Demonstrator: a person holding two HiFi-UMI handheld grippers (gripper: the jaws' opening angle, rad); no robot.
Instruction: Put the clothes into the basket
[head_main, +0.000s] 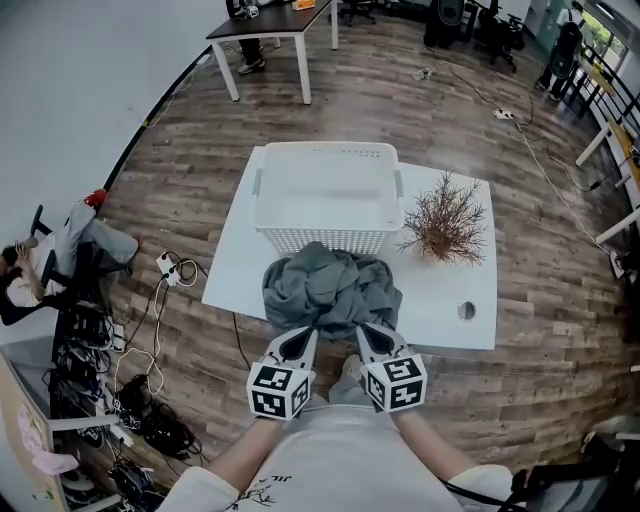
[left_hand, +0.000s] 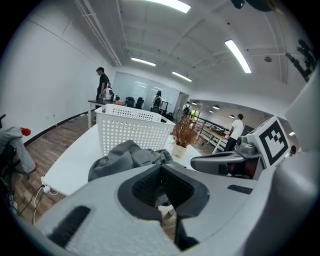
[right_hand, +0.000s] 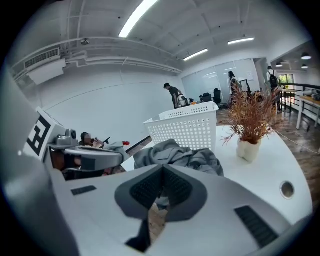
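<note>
A heap of grey clothes (head_main: 330, 288) lies on the near half of the white table (head_main: 440, 290), right against the front wall of the white perforated basket (head_main: 325, 195). The basket looks empty. My left gripper (head_main: 303, 338) and right gripper (head_main: 369, 334) hover side by side at the table's near edge, tips just short of the heap. Both are shut with nothing between the jaws. In the left gripper view the clothes (left_hand: 125, 156) lie beyond the shut left gripper (left_hand: 161, 167), before the basket (left_hand: 131, 131). The right gripper view shows the clothes (right_hand: 175, 154), the basket (right_hand: 187, 127) and the shut right gripper (right_hand: 163, 168).
A dried brown plant (head_main: 446, 224) in a small white pot stands on the table right of the basket. A round cable hole (head_main: 466, 310) sits near the table's front right. Cables and bags (head_main: 110, 370) lie on the wood floor at left. People stand by a far desk (head_main: 275, 25).
</note>
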